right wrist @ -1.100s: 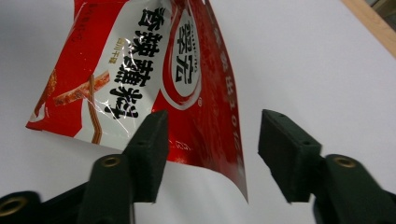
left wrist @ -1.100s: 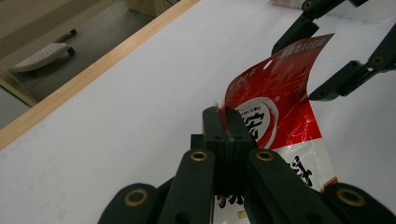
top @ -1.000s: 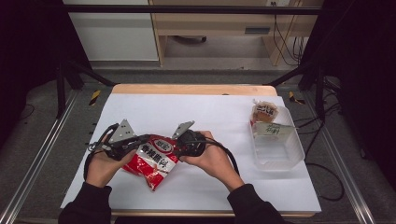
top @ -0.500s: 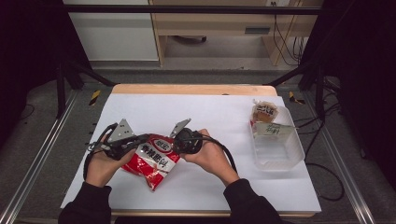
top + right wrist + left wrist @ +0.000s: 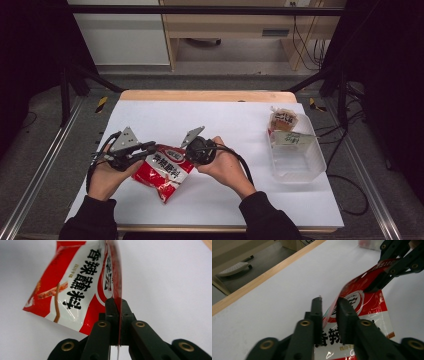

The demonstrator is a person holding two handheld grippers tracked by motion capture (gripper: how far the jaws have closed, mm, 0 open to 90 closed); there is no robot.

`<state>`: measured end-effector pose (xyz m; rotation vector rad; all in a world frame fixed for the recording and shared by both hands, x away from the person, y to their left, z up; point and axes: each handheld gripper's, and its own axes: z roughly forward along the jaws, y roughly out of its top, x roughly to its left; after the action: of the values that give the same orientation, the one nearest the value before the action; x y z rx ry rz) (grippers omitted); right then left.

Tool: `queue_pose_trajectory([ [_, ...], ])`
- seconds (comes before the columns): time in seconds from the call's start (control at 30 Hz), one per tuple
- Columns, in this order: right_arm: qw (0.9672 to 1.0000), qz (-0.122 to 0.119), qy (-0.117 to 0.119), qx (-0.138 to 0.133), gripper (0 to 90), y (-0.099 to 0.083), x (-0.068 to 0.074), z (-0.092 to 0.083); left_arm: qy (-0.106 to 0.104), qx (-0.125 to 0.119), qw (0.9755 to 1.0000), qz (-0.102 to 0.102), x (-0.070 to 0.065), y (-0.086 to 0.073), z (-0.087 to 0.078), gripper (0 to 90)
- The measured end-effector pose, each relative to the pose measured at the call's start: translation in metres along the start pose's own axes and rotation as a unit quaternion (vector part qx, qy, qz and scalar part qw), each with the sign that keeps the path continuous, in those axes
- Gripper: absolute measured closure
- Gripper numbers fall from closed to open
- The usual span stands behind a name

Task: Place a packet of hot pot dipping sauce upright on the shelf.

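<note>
White sheeting covers the surface (image 5: 240, 125), which has a pale wooden strip along its far edge and dark metal rails down both sides. Beyond that far edge lies grey floor, a white cabinet front and a light wooden unit with cables hanging near it; black drapes close off both sides of the room.

I hold a red and white sachet (image 5: 165, 170) with large black characters near the front left part of the surface, lifted off the sheeting between my two hands. My right tongs (image 5: 186, 149) are clenched flat on the sachet's upper edge; in the right gripper view the film (image 5: 75, 287) is pinched tight between the two black jaws, which have just been closing onto it. My left tongs (image 5: 150, 146) sit at the sachet's left edge; their jaws have just been opening, and in the left gripper view the sachet's edge (image 5: 362, 305) stands in the gap between them with daylight on either side, so they are released.

Well apart from the sachet, near the right edge of the surface, rests a clear plastic tub (image 5: 297, 160). A small brown wrapped packet (image 5: 283, 120) lies just beyond the tub's far end, touching or nearly touching it; I cannot tell which
</note>
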<state>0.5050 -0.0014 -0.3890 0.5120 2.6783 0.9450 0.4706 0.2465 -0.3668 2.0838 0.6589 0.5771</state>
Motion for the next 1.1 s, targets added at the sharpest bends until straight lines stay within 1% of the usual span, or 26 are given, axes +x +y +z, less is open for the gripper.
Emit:
queue_pose_trajectory([
  [0.03,1.0,0.001,-0.001,-0.001,89.8,0.001,-0.001,-0.004,0.001,-0.005,1.0,-0.003,0.001,0.0,-0.002,65.9],
  [0.07,1.0,-0.001,-0.003,-0.001,89.8,0.002,-0.002,-0.008,-0.004,-0.012,0.9999,-0.011,0.003,-0.002,-0.003,58.7],
  [0.1,1.0,-0.001,-0.004,0.001,89.8,0.004,-0.003,-0.013,-0.007,-0.017,0.9997,-0.017,0.004,-0.003,-0.004,49.5],
  [0.13,1.0,-0.005,-0.008,0.003,89.9,0.005,-0.004,-0.015,-0.009,-0.023,0.9995,-0.022,0.006,-0.004,-0.005,44.9],
  [0.17,0.9999,-0.003,-0.01,0.001,89.9,0.005,-0.005,-0.02,-0.013,-0.028,0.9993,-0.023,0.007,-0.006,-0.006,39.6],
  [0.2,0.9999,-0.002,-0.011,0.0,89.9,0.006,-0.007,-0.022,-0.016,-0.034,0.999,-0.025,0.008,-0.008,-0.007,36.2],
  [0.23,0.9999,0.001,-0.013,-0.001,89.9,0.006,-0.008,-0.026,-0.016,-0.039,0.9987,-0.028,0.009,-0.01,-0.008,32.1],
  [0.27,0.9999,0.002,-0.016,-0.001,89.9,0.007,-0.01,-0.029,-0.016,-0.043,0.9986,-0.028,0.01,-0.012,-0.009,29.9],
  [0.3,0.9998,0.002,-0.018,-0.001,89.9,0.007,-0.012,-0.033,-0.017,-0.044,0.9985,-0.026,0.011,-0.014,-0.01,28.2],
  [0.37,0.9997,0.002,-0.023,-0.003,89.9,0.009,-0.016,-0.04,-0.013,-0.038,0.9989,-0.024,0.013,-0.019,-0.009,25.7],
  [0.5,0.9995,0.003,-0.032,-0.006,90.0,0.013,-0.021,-0.056,-0.007,-0.019,0.9995,-0.025,0.015,-0.03,-0.002,23.0],
  [0.57,0.9994,0.003,-0.032,-0.008,90.0,0.017,-0.023,-0.064,-0.001,-0.01,0.9996,-0.027,0.017,-0.034,0.001,21.9],
  [0.67,0.9994,-0.001,-0.034,-0.005,90.0,0.023,-0.022,-0.075,0.004,-0.004,0.9993,-0.037,0.019,-0.04,0.005,19.9],
  [0.73,0.999,-0.006,-0.044,0.005,90.0,0.026,-0.021,-0.08,0.009,0.0,0.9991,-0.043,0.021,-0.045,0.007,19.4],
  [0.83,0.9986,-0.008,-0.052,0.011,90.0,0.028,-0.021,-0.091,0.014,0.005,0.9986,-0.051,0.023,-0.052,0.01,18.5],
  [0.87,0.9985,-0.011,-0.052,0.011,90.0,0.029,-0.022,-0.094,0.016,0.01,0.9985,-0.052,0.024,-0.054,0.011,18.5],
  [0.97,0.9984,-0.009,-0.055,0.005,90.0,0.028,-0.023,-0.104,0.021,0.016,0.998,-0.057,0.026,-0.06,0.014,17.9],
  [1.07,0.9982,-0.005,-0.059,0.004,90.0,0.025,-0.024,-0.112,0.025,0.025,0.9976,-0.059,0.027,-0.065,0.017,15.1],
  [1.1,0.9982,-0.008,-0.06,0.005,90.0,0.023,-0.025,-0.115,0.03,0.027,0.9974,-0.06,0.027,-0.067,0.017,13.3],
])
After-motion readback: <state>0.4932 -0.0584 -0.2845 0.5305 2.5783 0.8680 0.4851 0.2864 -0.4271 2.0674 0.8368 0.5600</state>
